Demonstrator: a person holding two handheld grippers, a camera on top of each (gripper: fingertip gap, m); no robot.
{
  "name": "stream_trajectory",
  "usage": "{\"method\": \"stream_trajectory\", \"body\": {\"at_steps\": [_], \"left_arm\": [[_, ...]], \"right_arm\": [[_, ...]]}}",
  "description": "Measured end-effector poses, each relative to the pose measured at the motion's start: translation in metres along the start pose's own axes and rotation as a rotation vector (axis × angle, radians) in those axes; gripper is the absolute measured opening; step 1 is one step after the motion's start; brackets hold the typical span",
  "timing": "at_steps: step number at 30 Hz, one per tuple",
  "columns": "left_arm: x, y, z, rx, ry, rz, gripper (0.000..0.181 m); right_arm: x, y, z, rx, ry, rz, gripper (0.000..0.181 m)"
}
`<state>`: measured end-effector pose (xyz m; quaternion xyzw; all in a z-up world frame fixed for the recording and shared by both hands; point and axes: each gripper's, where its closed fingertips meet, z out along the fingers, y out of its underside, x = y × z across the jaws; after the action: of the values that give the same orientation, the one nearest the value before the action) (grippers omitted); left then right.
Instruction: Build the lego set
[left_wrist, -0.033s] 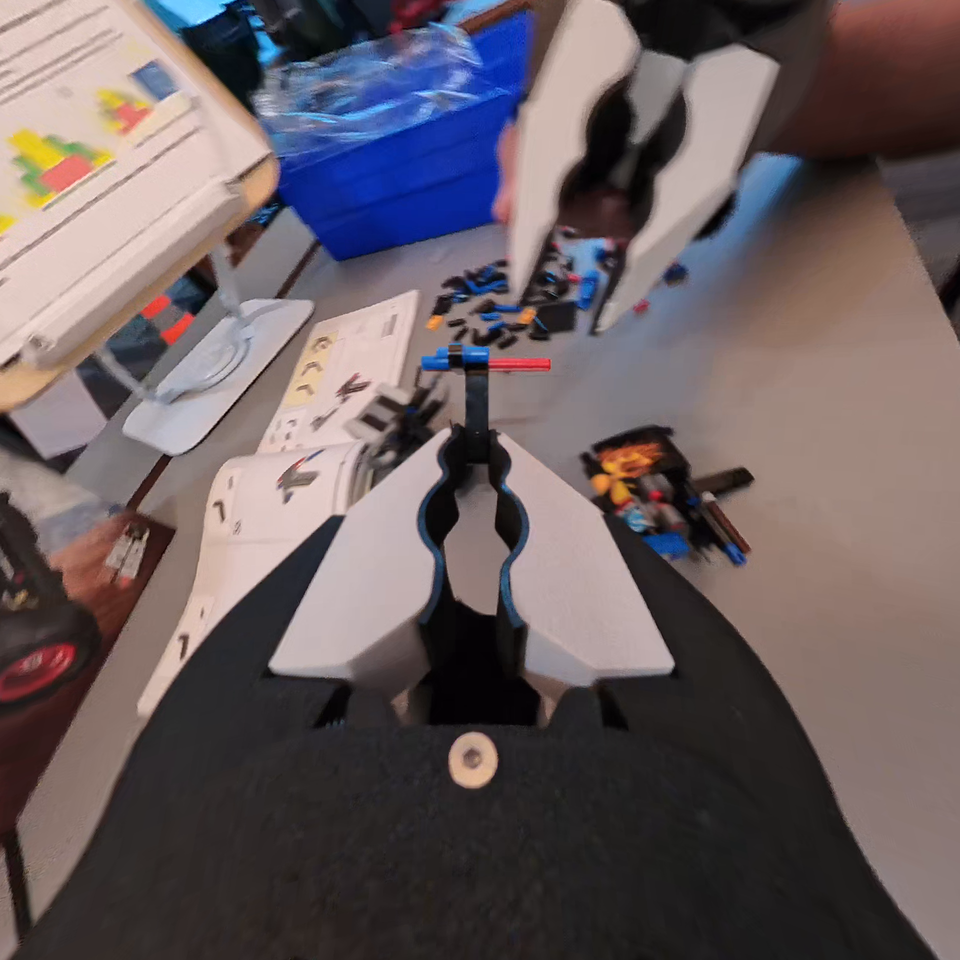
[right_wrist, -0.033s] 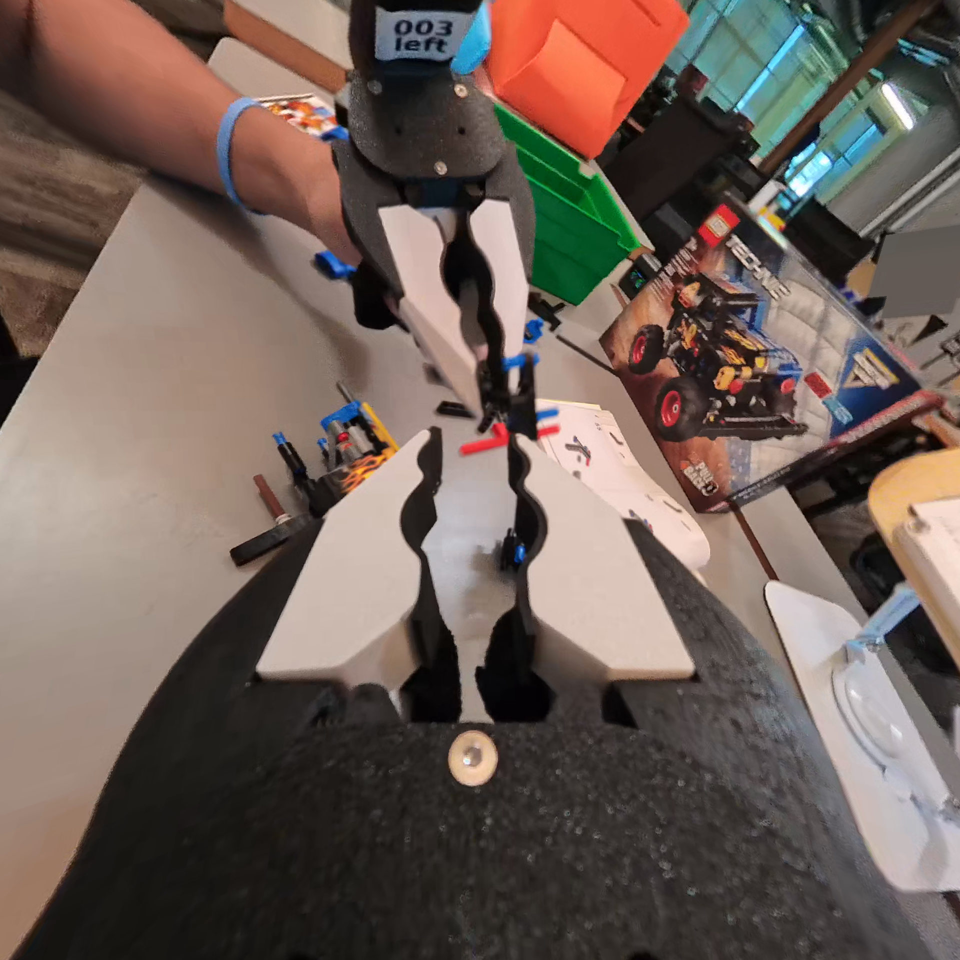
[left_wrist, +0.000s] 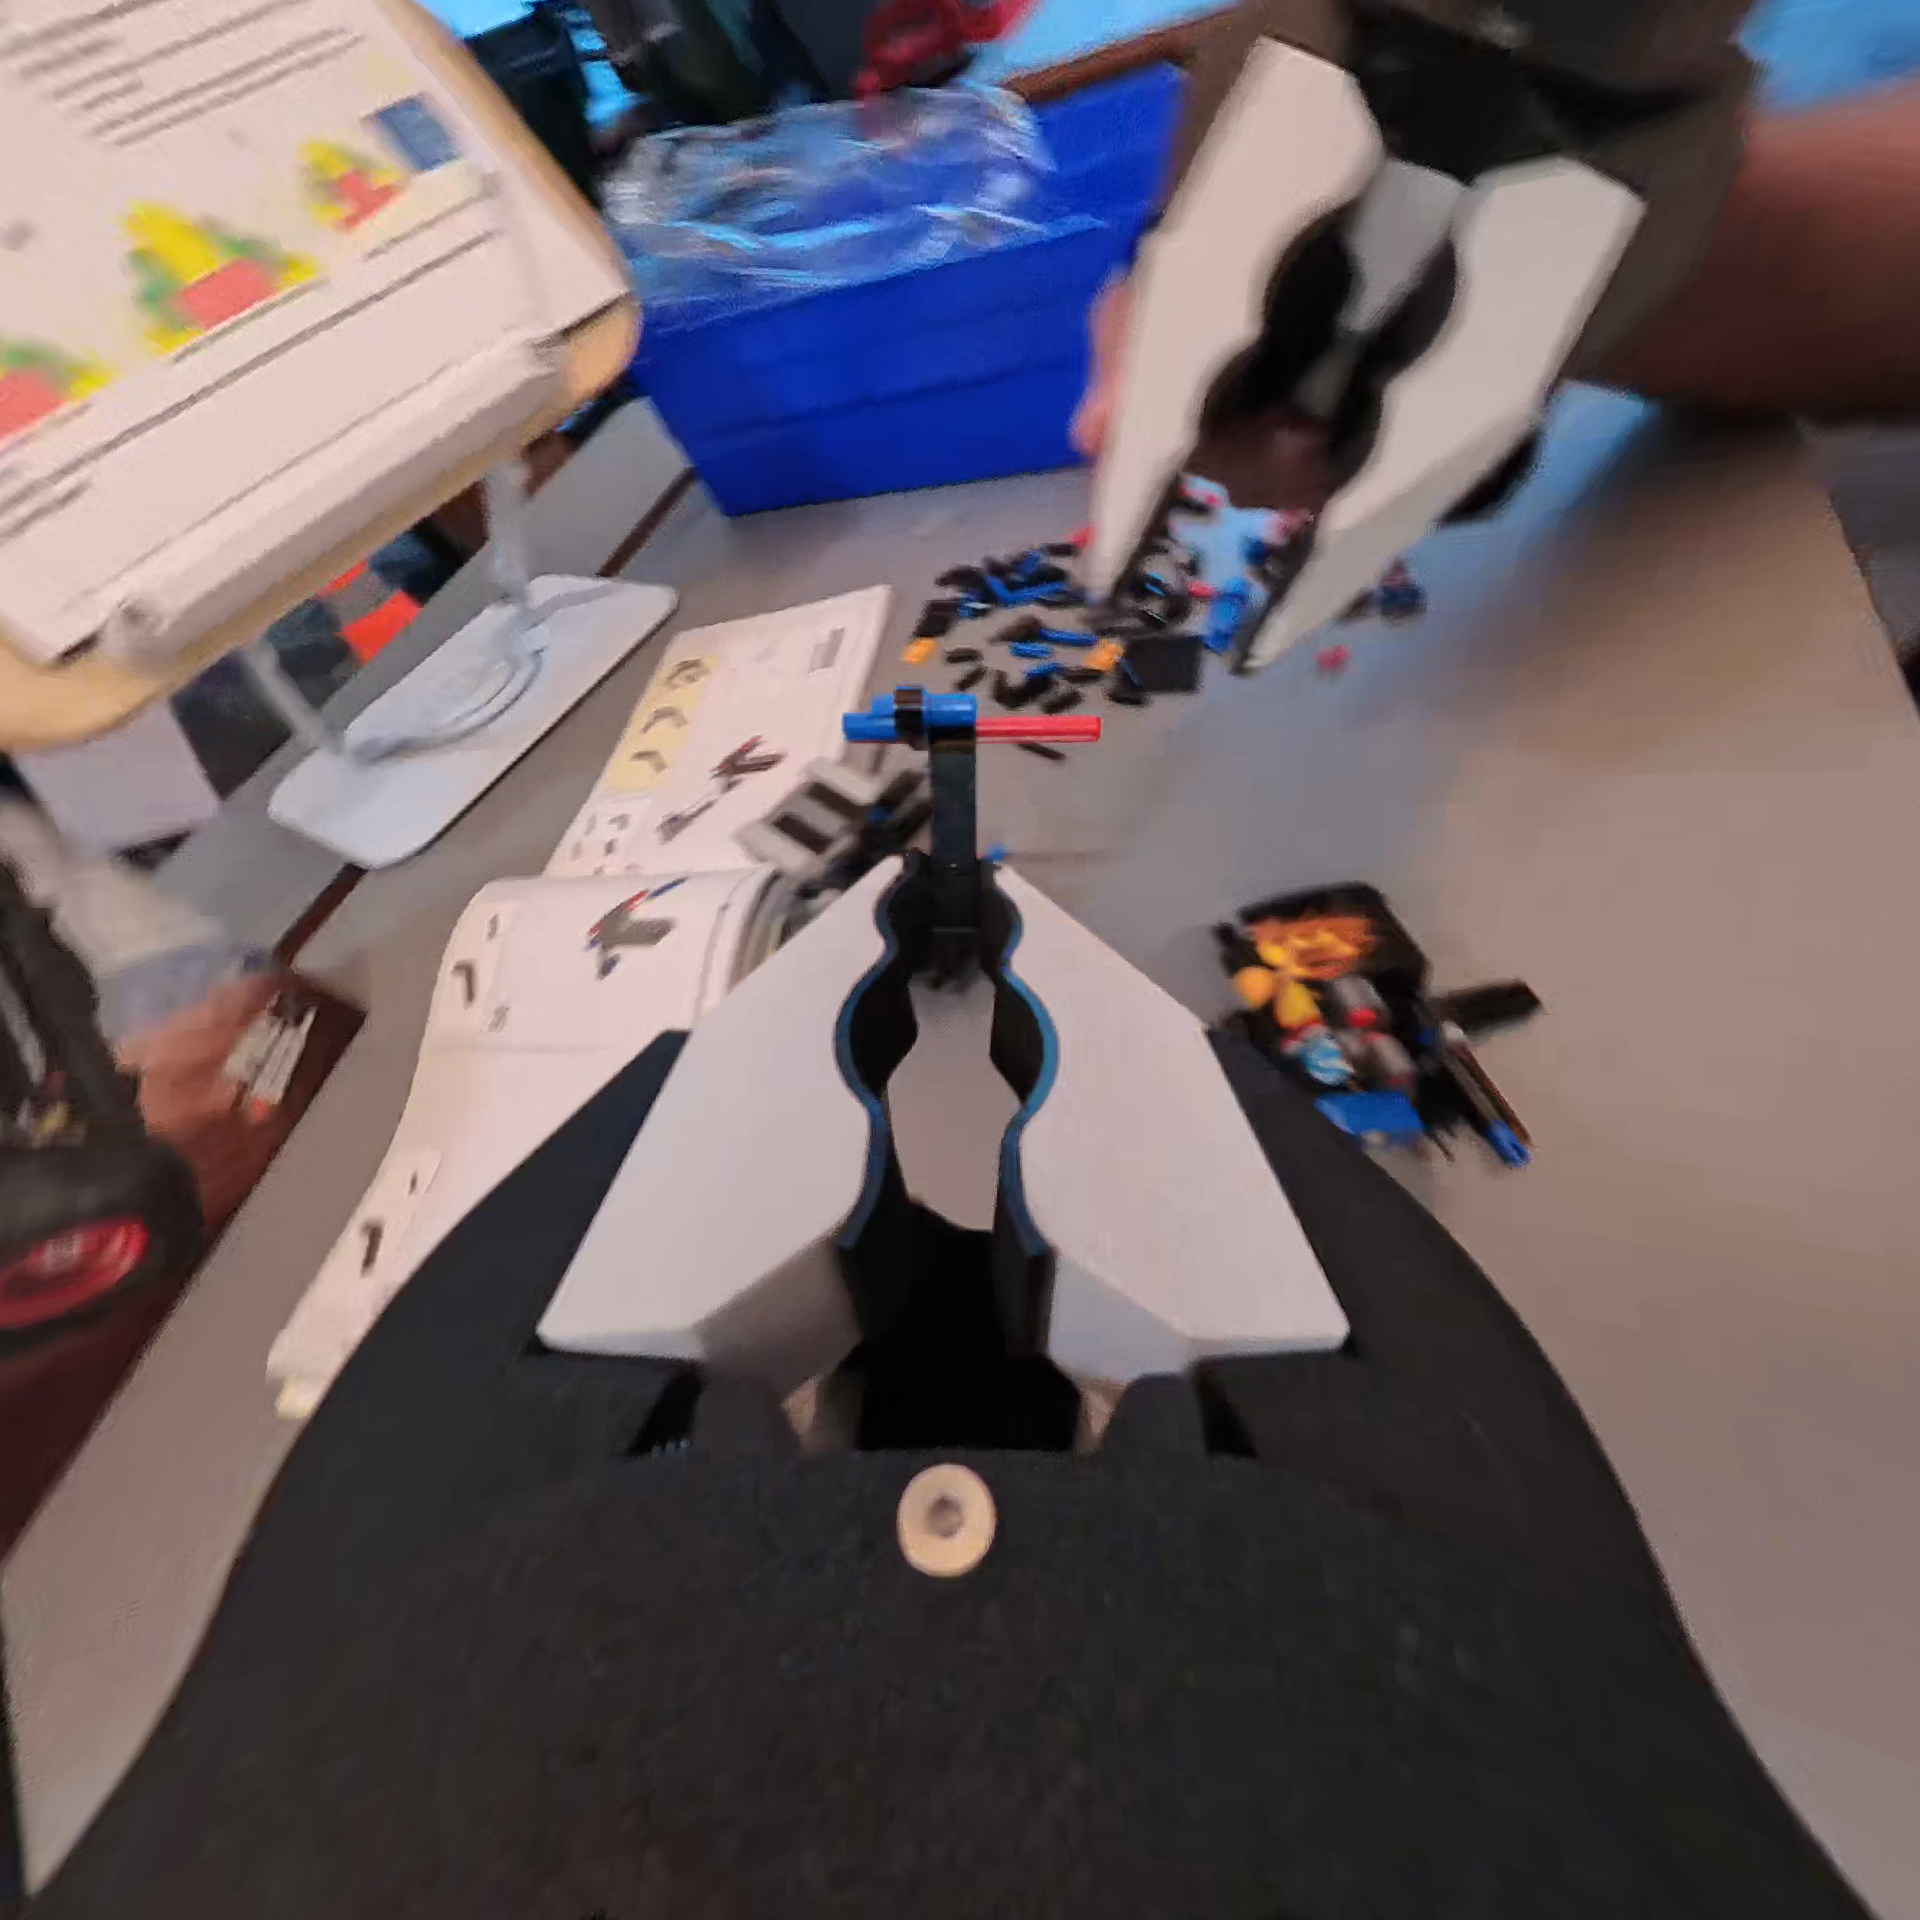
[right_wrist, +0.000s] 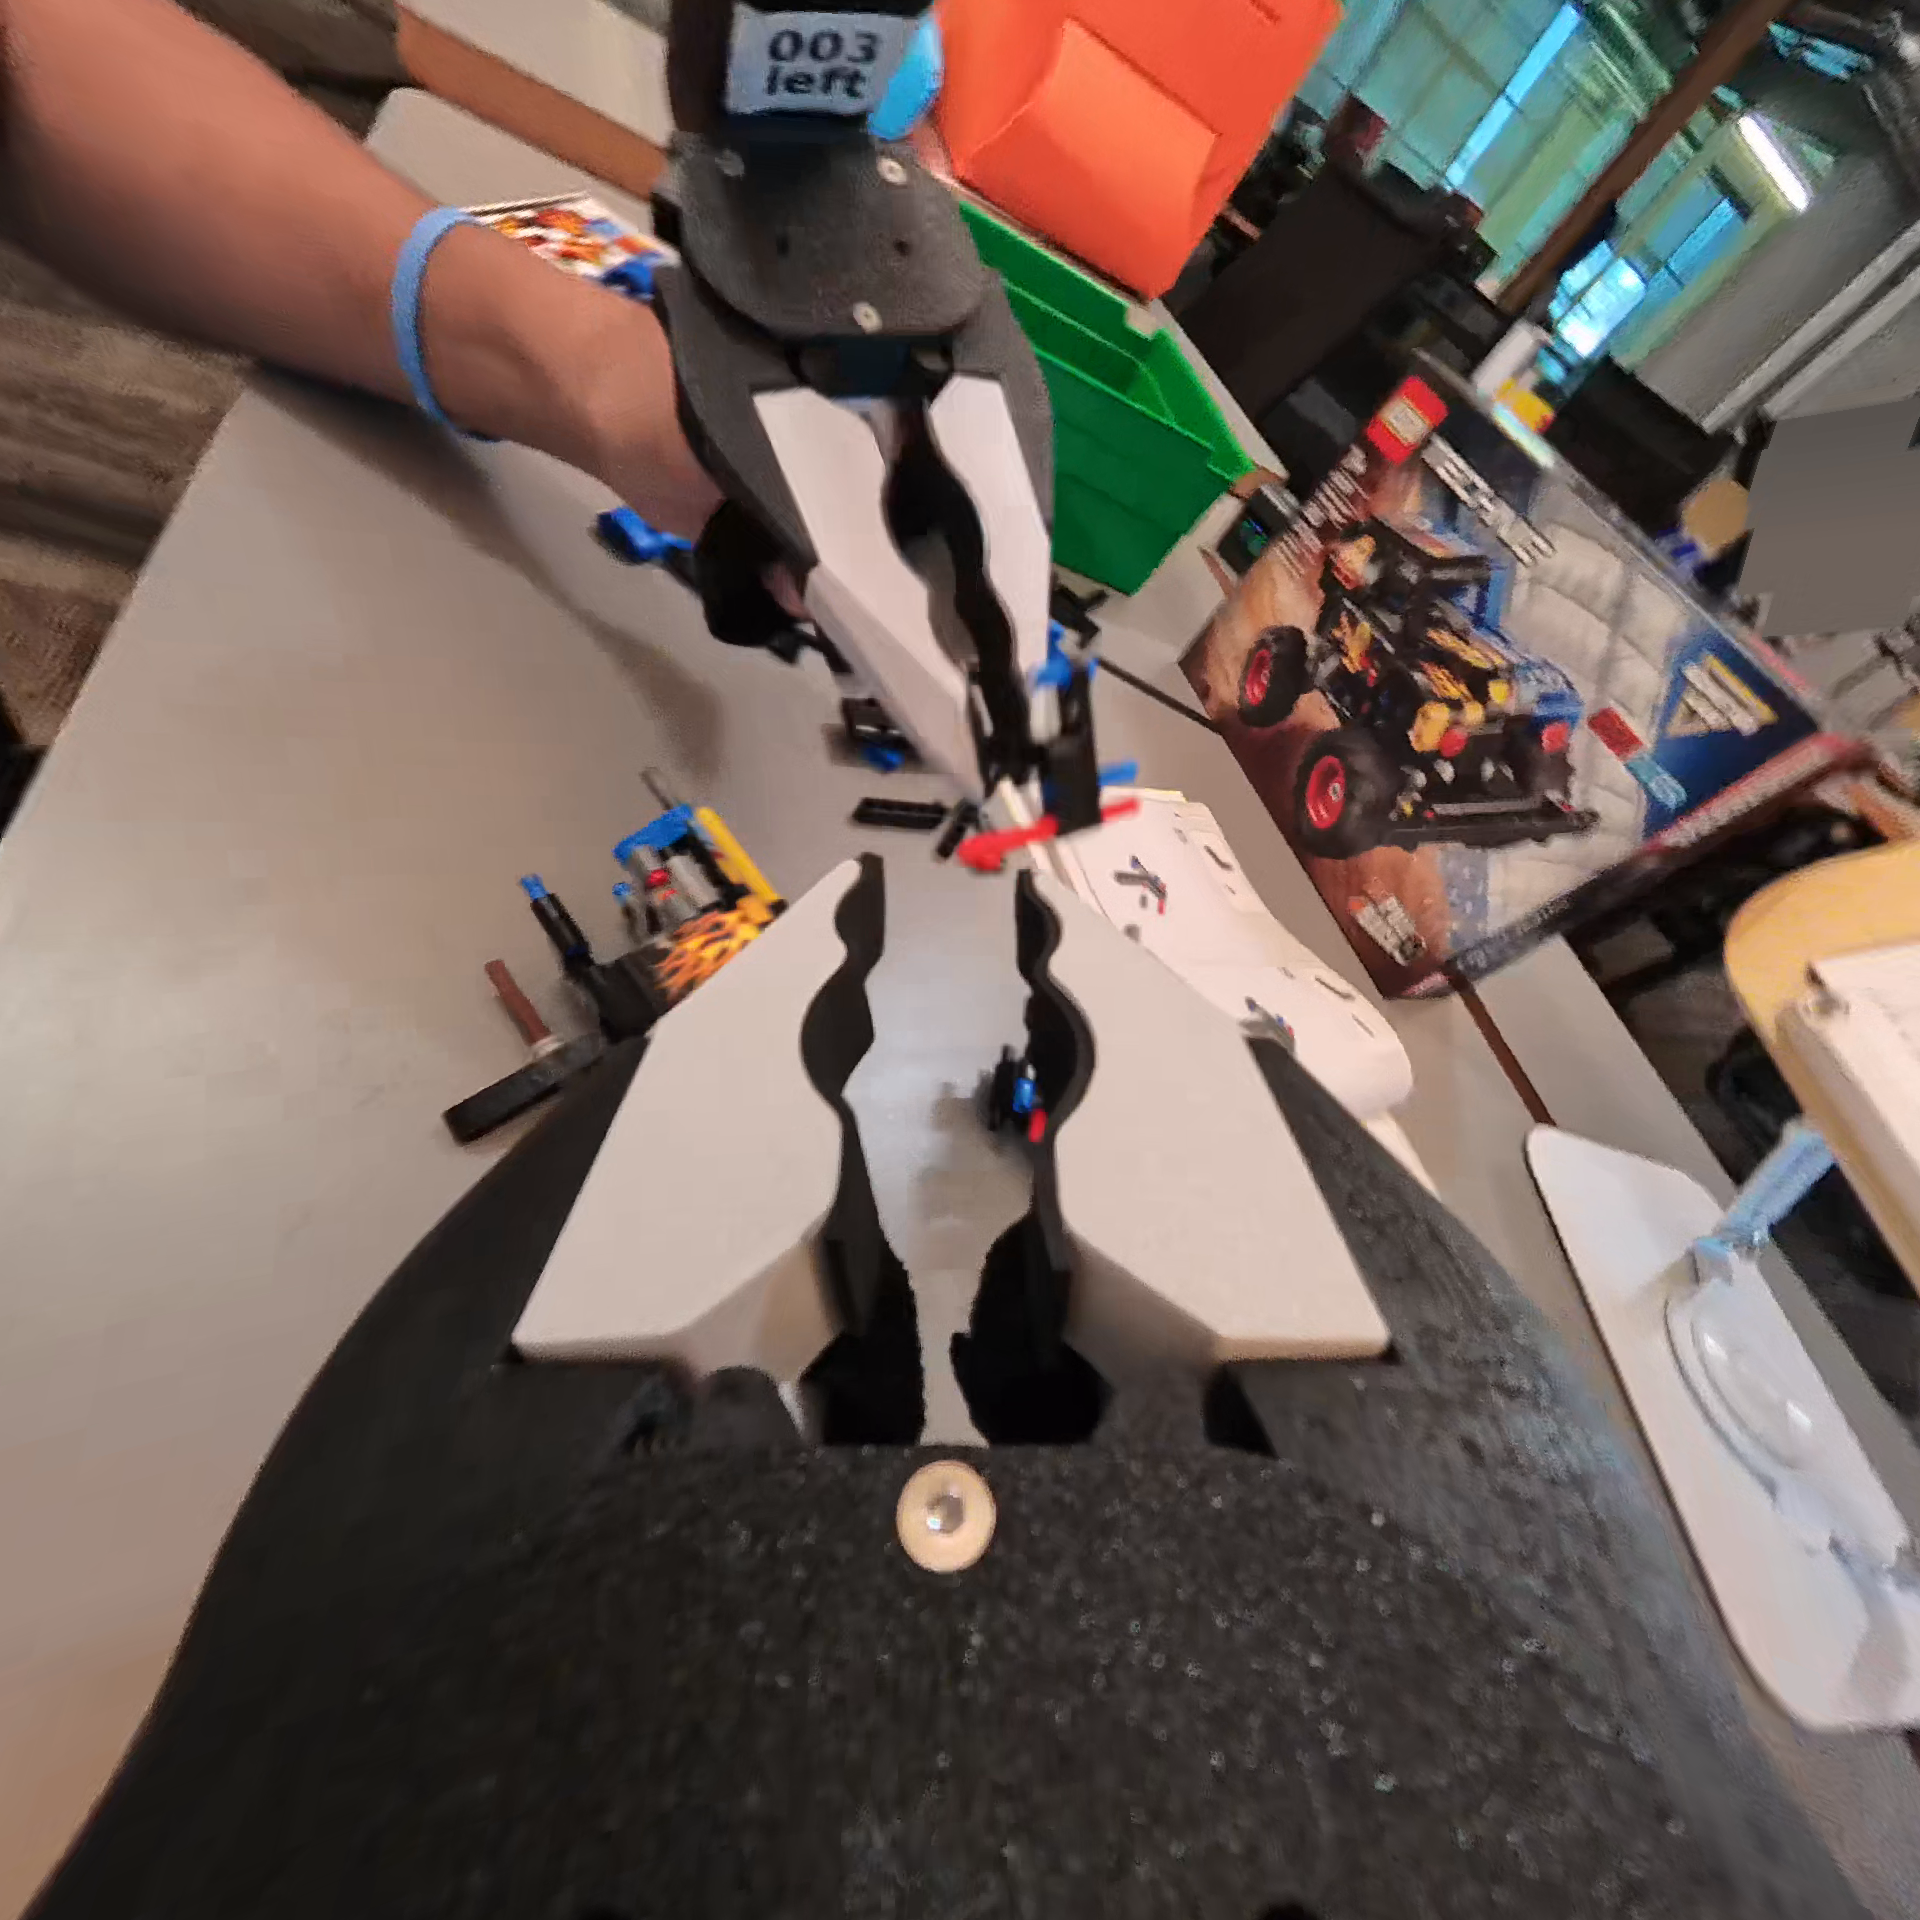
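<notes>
A slim black lego beam (left_wrist: 954, 821), topped by a blue pin and red axle crosspiece (left_wrist: 966, 722), is clamped upright between the nearly closed tips of the left gripper (left_wrist: 951, 883) above the grey table (left_wrist: 1558, 831). The right gripper (right_wrist: 948, 883) is held empty, parted, beside it.

Your left wrist camera looked down along its fingers across the grey table (left_wrist: 1558, 831) toward the blue bin (left_wrist: 883, 353). Your right wrist camera faced back the opposite way, toward the green bin (right_wrist: 1122, 416). Both sat close above the table and shared the open booklet (left_wrist: 540, 997) (right_wrist: 1226, 935).
</notes>
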<state>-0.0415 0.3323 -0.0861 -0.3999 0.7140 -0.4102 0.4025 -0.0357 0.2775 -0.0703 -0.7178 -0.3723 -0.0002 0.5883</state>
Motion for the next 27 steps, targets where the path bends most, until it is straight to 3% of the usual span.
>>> {"method": "stream_trajectory", "body": {"at_steps": [5,11,22,24,27], "left_arm": [[-0.068,0.015,-0.019,0.112,-0.124,-0.473,0.006],[-0.088,0.028,-0.025,0.19,-0.065,-0.749,0.006],[-0.07,0.016,-0.02,0.177,-0.019,-0.647,0.006],[-0.068,0.015,-0.02,0.157,-0.043,-0.581,0.006],[-0.063,0.009,-0.022,0.125,-0.069,-0.468,0.006]], "right_arm": [[0.036,0.013,-0.001,0.002,0.109,0.229,0.027],[0.04,0.027,0.003,-0.019,0.105,0.303,0.027],[0.027,0.025,0.007,-0.048,0.082,0.215,0.021],[0.019,0.023,0.003,-0.064,0.014,0.228,0.022],[-0.022,0.031,-0.01,-0.201,-0.242,0.292,0.029]]}}
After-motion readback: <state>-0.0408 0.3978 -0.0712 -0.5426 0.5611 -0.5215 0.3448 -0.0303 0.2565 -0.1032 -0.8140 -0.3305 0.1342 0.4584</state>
